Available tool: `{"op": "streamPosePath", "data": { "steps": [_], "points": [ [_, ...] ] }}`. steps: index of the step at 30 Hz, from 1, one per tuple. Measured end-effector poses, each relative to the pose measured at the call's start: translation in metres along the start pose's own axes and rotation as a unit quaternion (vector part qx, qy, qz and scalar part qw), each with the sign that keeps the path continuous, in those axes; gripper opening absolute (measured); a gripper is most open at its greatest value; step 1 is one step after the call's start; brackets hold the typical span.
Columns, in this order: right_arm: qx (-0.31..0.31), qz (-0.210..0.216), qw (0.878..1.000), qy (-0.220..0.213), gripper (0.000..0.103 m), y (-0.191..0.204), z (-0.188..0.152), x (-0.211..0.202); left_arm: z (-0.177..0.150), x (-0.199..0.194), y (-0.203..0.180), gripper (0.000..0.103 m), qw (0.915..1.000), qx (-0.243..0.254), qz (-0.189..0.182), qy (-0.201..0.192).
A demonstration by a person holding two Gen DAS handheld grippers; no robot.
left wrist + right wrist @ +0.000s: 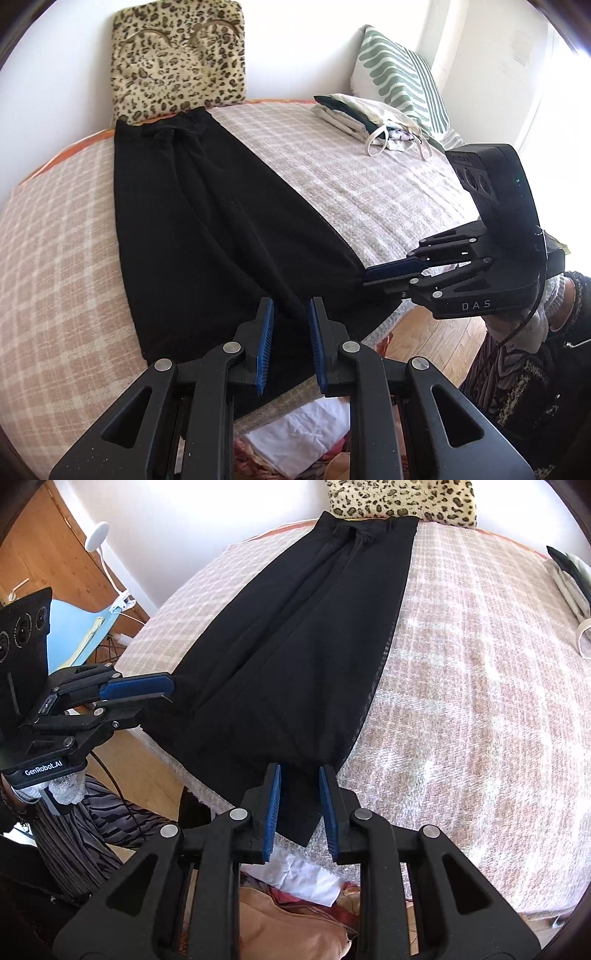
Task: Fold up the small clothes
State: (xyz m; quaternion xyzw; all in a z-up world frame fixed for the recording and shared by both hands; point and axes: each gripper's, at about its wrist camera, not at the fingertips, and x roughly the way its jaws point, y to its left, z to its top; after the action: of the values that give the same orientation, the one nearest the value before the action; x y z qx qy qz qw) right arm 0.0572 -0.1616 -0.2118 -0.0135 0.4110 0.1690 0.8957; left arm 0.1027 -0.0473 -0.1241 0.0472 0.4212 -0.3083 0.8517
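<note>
Trousers [207,229] look soft, limp, light — grab hem corners, expect sag. Left gripper [291,343] and right gripper [300,808] both slightly spread, pinching nothing — hem lies between right's pads.

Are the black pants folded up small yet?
Not yet. The black pants lie stretched long across the checked blanket, legs laid together, no crosswise fold.

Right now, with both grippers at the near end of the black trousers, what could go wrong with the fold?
1. The black trousers have a corner hanging past the bed edge; it may slide off.
2. Both the left gripper and the right gripper stand open, pads clear of the cloth; closing could catch only one layer.
3. A long crease runs down the trousers; folding now may lock it in.
</note>
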Motion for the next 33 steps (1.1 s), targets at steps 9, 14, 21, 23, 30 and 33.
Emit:
{"op": "streamPosePath", "data": {
  "steps": [9, 14, 21, 23, 30, 33],
  "points": [
    [-0.017, -0.03, 0.999, 0.003, 0.022, -0.002, -0.003, -0.005, -0.016, 0.023, -0.003, 0.018, 0.9962, 0.029, 0.055, 0.06],
    [0.006, -0.021, 1.0, 0.002, 0.033, -0.013, -0.006, -0.008, -0.02, -0.004, 0.013, 0.018, 0.9985, -0.013, 0.047, 0.025],
    [0.045, 0.005, 0.999, -0.001, 0.046, -0.028, -0.013, -0.01, -0.045, -0.031, 0.057, 0.039, 0.991, -0.118, 0.062, 0.014],
    [0.052, 0.013, 0.999, -0.003, 0.046, -0.03, -0.013, -0.009, -0.052, -0.028, 0.062, 0.039, 0.9884, -0.138, 0.056, 0.029],
    [0.05, 0.033, 0.998, -0.002, 0.046, -0.023, -0.014, -0.003, -0.06, -0.014, 0.057, 0.013, 0.9878, -0.143, 0.031, 0.053],
    [0.047, 0.026, 0.999, -0.005, 0.037, -0.022, -0.016, -0.003, -0.06, -0.018, 0.052, 0.007, 0.9898, -0.133, 0.03, 0.041]
  ]
}}
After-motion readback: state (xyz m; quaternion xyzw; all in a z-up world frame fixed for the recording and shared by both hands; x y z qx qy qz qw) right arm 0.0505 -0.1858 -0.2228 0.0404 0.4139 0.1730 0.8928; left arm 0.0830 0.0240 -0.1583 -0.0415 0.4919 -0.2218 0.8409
